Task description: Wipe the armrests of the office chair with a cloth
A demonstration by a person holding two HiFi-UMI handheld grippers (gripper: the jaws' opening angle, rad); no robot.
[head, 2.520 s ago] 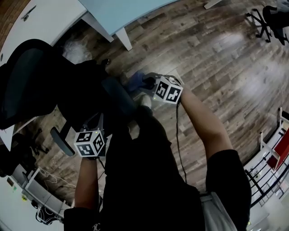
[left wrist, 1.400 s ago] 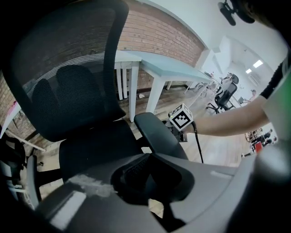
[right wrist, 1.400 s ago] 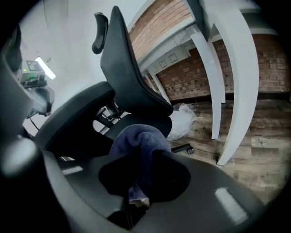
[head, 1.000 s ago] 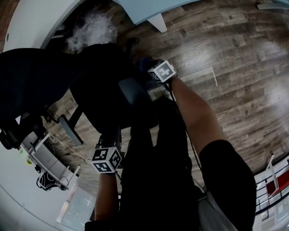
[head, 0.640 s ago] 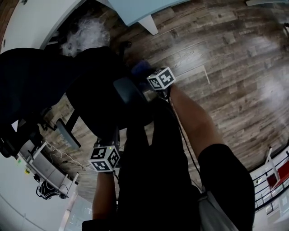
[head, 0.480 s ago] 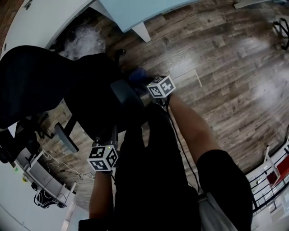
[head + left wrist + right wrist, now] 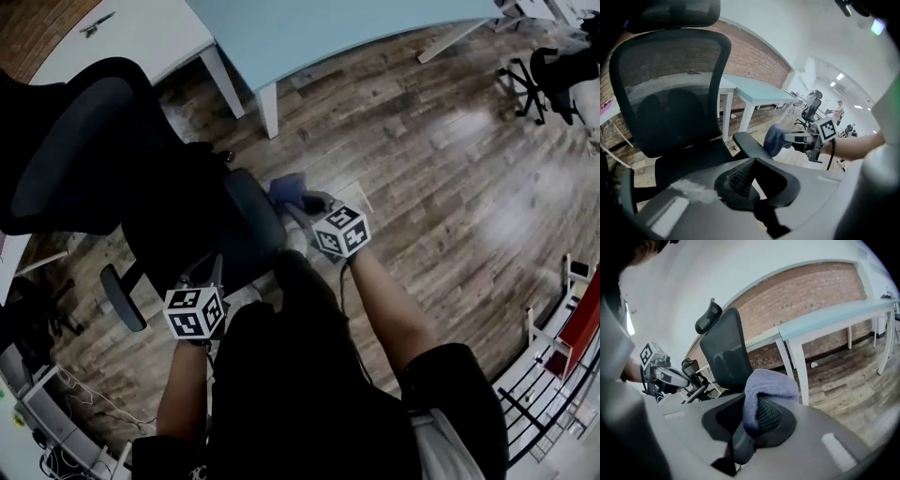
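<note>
Right gripper view: right gripper [image 7: 753, 414] clamped on a bunched lilac-blue fabric cloth [image 7: 771, 383], which bulges beyond its tips. Risk: the black padded armrest [image 7: 251, 217] lies just left of those tips, apparently untouched, so a stroke could miss the pad. Right forearm [image 7: 384, 300] reaches forward; left gripper [image 7: 740, 176], jaws together and empty, hangs back.

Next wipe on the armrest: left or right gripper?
Right. The right gripper is shut on the cloth and holds it just beside the armrest. The left gripper is shut with nothing in it, so it has nothing to wipe with.
</note>
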